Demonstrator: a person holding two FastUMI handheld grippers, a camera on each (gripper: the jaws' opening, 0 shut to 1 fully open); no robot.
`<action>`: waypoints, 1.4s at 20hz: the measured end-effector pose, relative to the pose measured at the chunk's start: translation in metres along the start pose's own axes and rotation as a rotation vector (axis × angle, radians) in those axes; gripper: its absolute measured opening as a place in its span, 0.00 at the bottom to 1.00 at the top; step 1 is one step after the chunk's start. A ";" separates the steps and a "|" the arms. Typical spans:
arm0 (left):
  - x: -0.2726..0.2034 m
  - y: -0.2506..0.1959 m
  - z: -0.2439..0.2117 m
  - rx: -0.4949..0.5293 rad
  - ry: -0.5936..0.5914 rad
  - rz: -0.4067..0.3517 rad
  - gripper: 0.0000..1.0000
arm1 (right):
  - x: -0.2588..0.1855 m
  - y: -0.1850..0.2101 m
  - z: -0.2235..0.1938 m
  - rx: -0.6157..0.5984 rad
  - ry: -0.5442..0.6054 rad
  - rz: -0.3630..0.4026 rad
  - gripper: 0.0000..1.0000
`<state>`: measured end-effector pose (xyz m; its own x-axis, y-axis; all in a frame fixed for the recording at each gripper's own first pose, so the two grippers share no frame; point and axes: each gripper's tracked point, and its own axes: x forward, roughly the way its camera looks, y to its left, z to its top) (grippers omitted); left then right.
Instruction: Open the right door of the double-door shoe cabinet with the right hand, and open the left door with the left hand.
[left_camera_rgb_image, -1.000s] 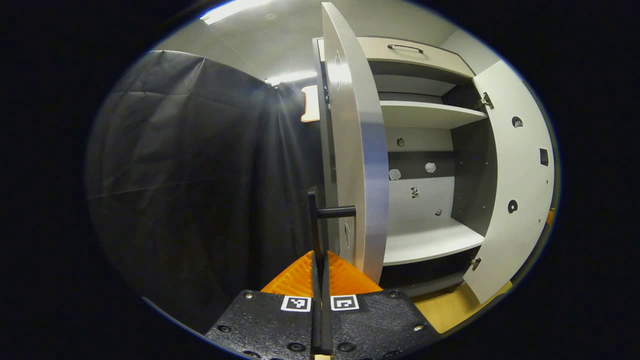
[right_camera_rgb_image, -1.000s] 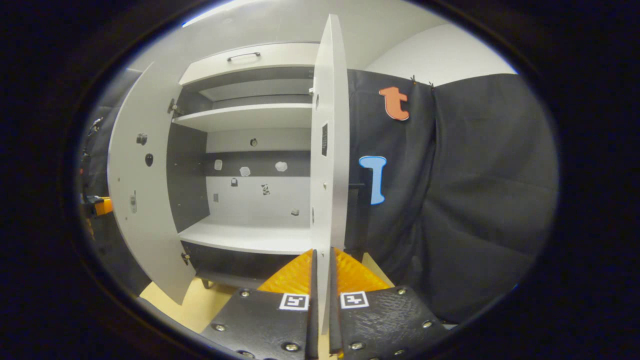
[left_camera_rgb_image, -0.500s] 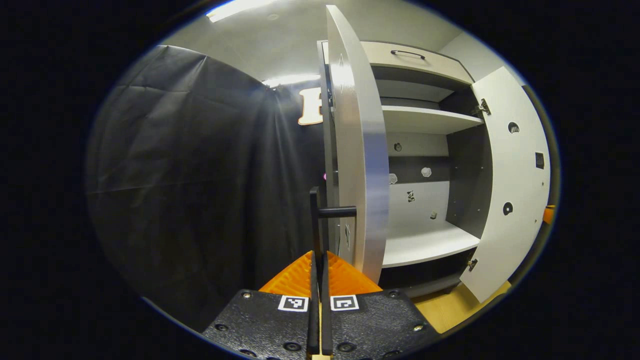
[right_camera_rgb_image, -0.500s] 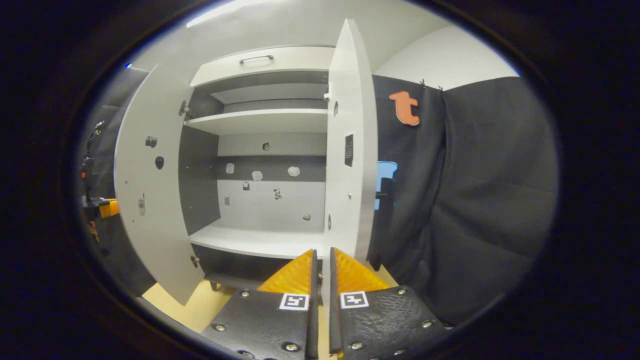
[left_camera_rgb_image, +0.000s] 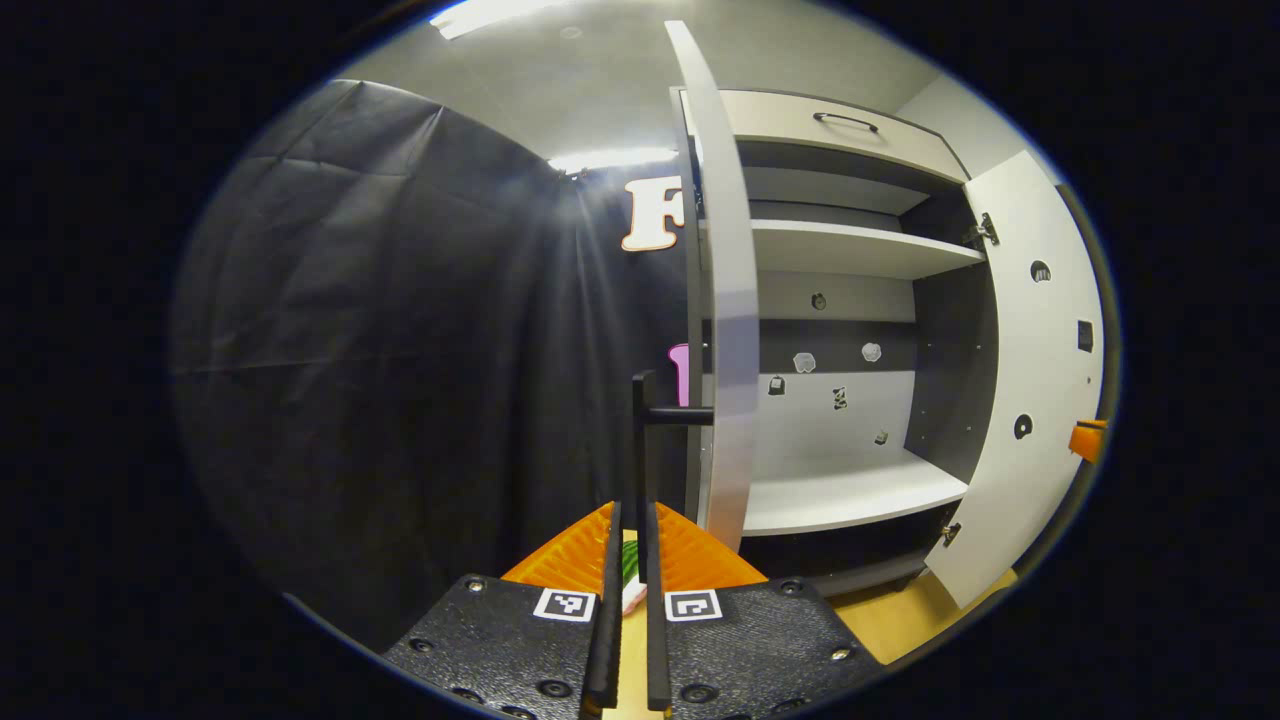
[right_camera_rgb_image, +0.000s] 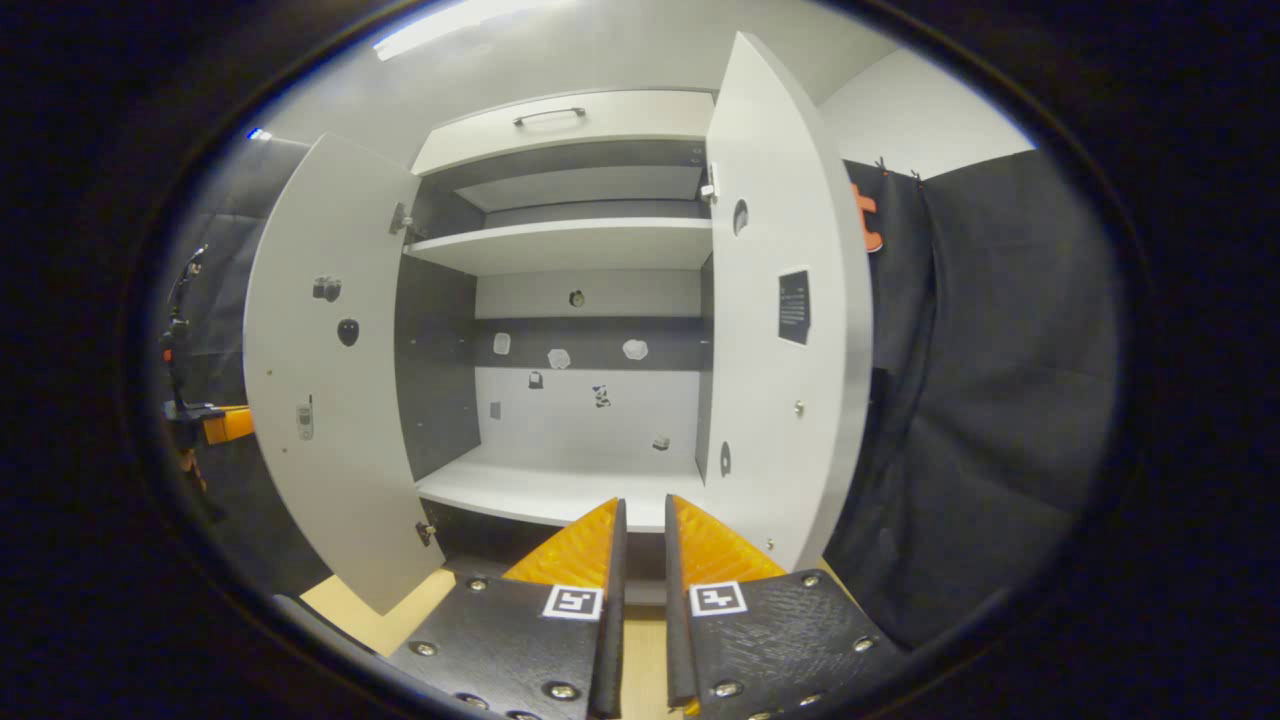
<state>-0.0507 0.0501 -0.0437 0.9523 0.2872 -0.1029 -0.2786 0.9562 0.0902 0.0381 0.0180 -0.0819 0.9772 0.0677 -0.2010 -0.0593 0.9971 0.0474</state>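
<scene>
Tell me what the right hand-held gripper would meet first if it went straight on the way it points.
Probably the lower shelf inside the open cabinet. The right hand-held gripper, fingers slightly apart and holding nothing, aims between the two open doors, just left of the right door. Depth is unclear, so it might clip that door's edge instead.

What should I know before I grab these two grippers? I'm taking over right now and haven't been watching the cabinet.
Left gripper: fingers slightly apart, with the left door's black handle loose between them, not clamped.
Right gripper: open, holding nothing, apart from the right door.
Doors: the left door and the right door both stand swung wide.
Done: both doors are open.
Left: probably just draw the left gripper back off the handle.
</scene>
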 end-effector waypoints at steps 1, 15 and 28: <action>-0.001 0.000 0.001 0.016 -0.006 0.001 0.11 | 0.005 0.003 0.002 0.002 -0.007 0.006 0.20; -0.028 -0.023 0.040 -0.018 -0.058 -0.028 0.04 | 0.039 0.029 0.006 0.030 -0.019 0.071 1.00; -0.007 -0.135 0.075 -0.055 -0.143 -0.290 0.08 | 0.030 0.028 0.029 0.055 -0.072 0.059 1.00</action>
<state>-0.0100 -0.0851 0.0187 0.9997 -0.0046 0.0240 0.0040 0.9997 0.0238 0.0718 0.0472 -0.0581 0.9846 0.1212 -0.1256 -0.1074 0.9880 0.1108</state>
